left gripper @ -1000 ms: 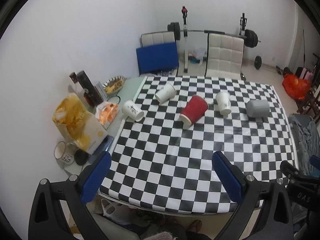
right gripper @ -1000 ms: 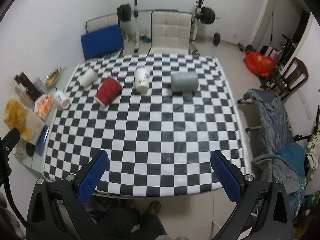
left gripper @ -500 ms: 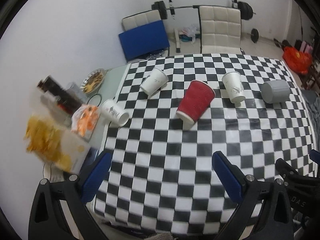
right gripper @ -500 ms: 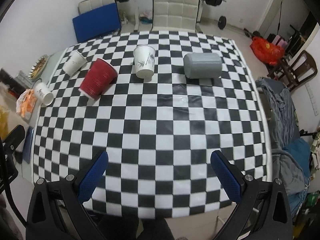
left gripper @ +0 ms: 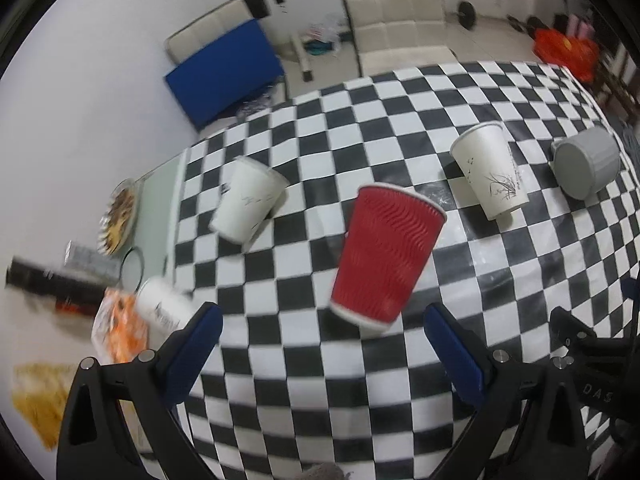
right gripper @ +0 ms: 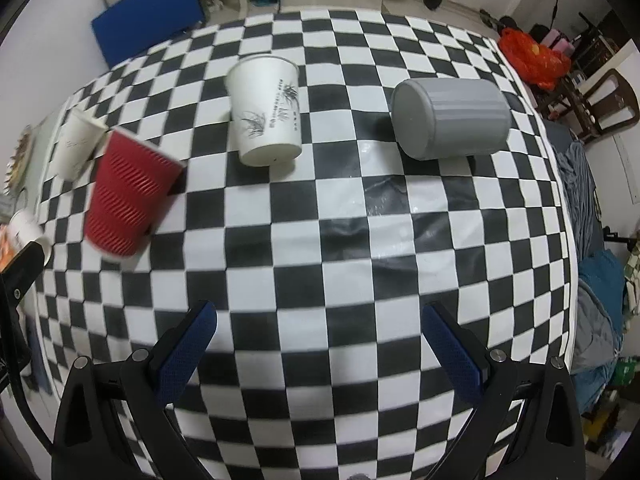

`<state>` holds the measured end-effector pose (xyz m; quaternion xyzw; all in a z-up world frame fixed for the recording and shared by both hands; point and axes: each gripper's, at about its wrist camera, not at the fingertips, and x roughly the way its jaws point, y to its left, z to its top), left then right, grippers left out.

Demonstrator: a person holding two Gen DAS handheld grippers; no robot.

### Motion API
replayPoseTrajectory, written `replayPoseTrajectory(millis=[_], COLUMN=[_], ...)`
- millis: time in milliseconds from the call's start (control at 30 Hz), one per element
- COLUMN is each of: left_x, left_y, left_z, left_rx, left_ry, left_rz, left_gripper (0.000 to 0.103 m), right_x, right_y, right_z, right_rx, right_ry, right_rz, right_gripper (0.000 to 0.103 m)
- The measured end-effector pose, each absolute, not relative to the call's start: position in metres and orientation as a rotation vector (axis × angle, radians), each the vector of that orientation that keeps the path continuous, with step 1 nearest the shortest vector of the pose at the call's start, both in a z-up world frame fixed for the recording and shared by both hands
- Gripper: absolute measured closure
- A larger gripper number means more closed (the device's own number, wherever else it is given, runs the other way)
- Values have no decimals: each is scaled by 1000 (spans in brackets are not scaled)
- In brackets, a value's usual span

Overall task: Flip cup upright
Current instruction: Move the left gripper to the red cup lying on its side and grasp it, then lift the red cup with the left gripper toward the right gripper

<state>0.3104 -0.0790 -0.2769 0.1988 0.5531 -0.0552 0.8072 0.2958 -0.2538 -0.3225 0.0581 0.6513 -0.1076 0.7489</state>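
Several cups lie on their sides on a checkered tablecloth (left gripper: 400,400). A red ribbed cup (left gripper: 386,254) lies just ahead of my open left gripper (left gripper: 324,348); it also shows in the right wrist view (right gripper: 126,196). A white printed cup (left gripper: 490,170) (right gripper: 268,110), a grey cup (left gripper: 586,162) (right gripper: 450,118), a white cup (left gripper: 248,198) (right gripper: 78,144) and a small white cup (left gripper: 164,310) lie around it. My right gripper (right gripper: 320,344) is open and empty above the cloth (right gripper: 320,280), short of the white printed and grey cups.
Snack bags (left gripper: 120,328), a dark box (left gripper: 52,284) and a plate of food (left gripper: 118,216) sit on the table's left strip. Chairs (left gripper: 396,12), a blue pad (left gripper: 224,68) and a barbell stand beyond the far edge. Clothes (right gripper: 596,280) hang at the right.
Both grippers have moved forward and down over the table, so the cups appear much larger and closer. The cups have not moved. Both grippers stay open.
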Motion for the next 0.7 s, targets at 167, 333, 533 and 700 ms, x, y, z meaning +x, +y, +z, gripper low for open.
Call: replayPoseTrajectory(millis=[167,333,533,700], left_x=[345,365,378,384], left_y=[-97,-108,-108,-100], left_z=[-313,-345,-362,-360], left_rx=[500,510,428,338], left_ry=[1283,1383,1430,1434], left_rz=[-259,-372,-428,-425], left_gripper=[0,1,25,26], right_x=[319,328,328,321], right_y=[-265,-271,-278,-278], right_z=[-342,-355,-366,-368], right_rx=[138,149,183,196], right_ry=[1468,1501,1539,1563], right_rz=[-256,-270,-279,-286], right_gripper=[0,0,0,0])
